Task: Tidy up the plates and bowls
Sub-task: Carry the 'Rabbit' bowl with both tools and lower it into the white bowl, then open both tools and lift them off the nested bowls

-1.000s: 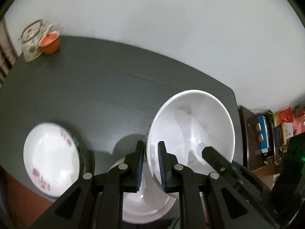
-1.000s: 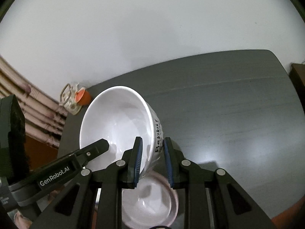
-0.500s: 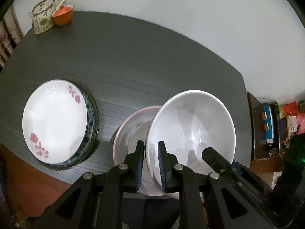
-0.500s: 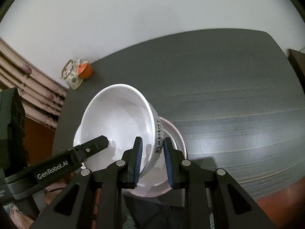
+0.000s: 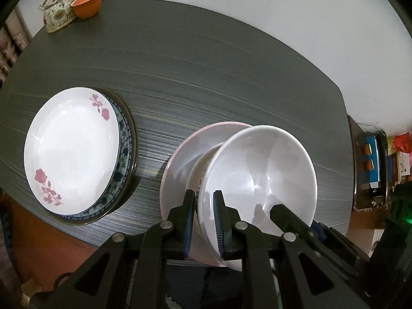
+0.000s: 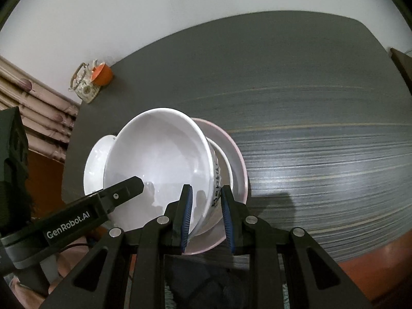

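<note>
The dark grey wood-grain worktop [image 5: 206, 72] carries all the crockery; its matt, streaked surface runs to a rounded near edge. At its left sits a two-plate stack: a glossy white plate with pink flower prints [image 5: 69, 146] nested in a blue-patterned plate with a dark rim [image 5: 126, 139], so like shapes are already grouped. Near the front edge lies a wide, shallow pale pink dish [image 5: 180, 159], which appears to be the base for the bowl stack. Inside it sits a smaller white bowl [image 6: 228, 164], only partly visible. Over these, a deep, smooth white ceramic bowl with black lettering on its outer wall [image 6: 159, 159] is held tilted by both tools, presumably to lower it level into the nest. The left gripper [image 5: 203, 221] clamps the bowl's near rim, one finger inside and one outside the wall. The right gripper [image 6: 204, 213] pinches the opposite rim the same way, across the lettering. The glazed wall is slippery, so a two-sided hold seems prudent. At the far corner stand a small floral ceramic teapot [image 5: 58, 13] and an orange cup [image 5: 86, 5], touching.
</note>
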`<state>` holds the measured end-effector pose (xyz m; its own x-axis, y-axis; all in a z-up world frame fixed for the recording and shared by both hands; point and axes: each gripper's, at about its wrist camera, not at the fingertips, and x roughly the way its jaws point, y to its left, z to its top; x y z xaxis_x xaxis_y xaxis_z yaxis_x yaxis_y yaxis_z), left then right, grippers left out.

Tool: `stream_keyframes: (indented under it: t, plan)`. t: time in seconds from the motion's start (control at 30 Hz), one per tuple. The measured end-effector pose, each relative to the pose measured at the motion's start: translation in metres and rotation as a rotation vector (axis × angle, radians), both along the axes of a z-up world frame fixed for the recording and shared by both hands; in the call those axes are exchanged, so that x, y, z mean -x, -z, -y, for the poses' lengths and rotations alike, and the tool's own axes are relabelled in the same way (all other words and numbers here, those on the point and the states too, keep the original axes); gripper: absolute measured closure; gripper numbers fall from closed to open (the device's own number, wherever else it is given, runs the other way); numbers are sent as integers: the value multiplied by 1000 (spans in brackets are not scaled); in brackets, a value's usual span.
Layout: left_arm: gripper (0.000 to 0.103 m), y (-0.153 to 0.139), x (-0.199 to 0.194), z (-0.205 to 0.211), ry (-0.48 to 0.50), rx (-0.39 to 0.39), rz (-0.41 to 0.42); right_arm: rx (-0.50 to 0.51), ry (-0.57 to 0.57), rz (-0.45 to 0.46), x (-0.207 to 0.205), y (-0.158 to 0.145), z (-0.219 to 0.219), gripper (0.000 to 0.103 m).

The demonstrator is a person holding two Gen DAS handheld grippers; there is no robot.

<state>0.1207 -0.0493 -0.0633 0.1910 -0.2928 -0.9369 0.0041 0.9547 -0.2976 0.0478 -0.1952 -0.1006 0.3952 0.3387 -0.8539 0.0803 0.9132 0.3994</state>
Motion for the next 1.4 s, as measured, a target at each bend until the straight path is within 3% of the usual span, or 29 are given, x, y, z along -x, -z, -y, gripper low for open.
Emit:
stream_keyframes:
  t: [0.9, 1.4]
  plan:
    - [88, 5, 0, 7, 15, -42, 9, 12, -15, -31, -6, 14, -10, 78]
    - [87, 6, 2, 9, 22, -67, 24, 5, -7, -18, -2, 10, -8, 72]
